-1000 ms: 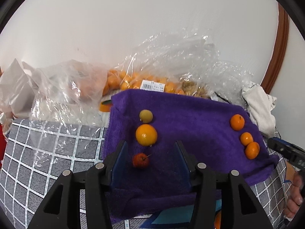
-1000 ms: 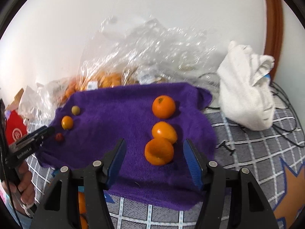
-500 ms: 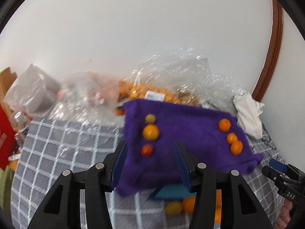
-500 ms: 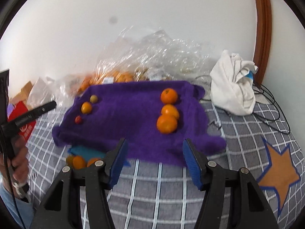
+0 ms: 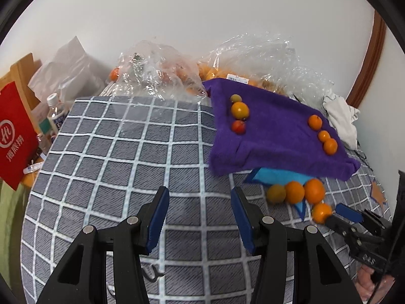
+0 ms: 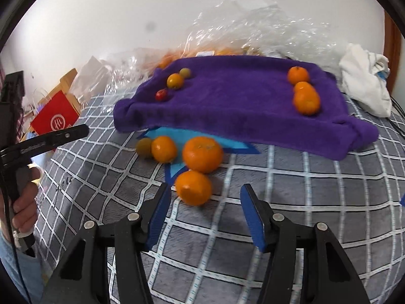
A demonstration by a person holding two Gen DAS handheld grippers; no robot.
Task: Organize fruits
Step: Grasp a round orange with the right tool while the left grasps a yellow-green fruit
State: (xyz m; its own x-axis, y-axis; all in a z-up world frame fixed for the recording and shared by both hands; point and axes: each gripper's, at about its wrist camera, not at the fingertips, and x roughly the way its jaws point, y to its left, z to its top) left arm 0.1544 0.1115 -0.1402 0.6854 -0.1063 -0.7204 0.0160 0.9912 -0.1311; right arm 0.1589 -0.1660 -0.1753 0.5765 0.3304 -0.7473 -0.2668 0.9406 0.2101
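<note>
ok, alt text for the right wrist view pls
The open right gripper, its jaws just narrowed and empty, points at the nearest orange of four loose fruits on a grey checked cloth. Behind, a purple towel carries two rows of three fruits; the left gripper shows at far left.

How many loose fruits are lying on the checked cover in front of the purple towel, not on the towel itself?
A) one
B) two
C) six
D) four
D: the right wrist view shows a dull yellowish fruit, two oranges beside it and a fourth orange nearest the camera, all on the checked cover below the purple towel.
</note>
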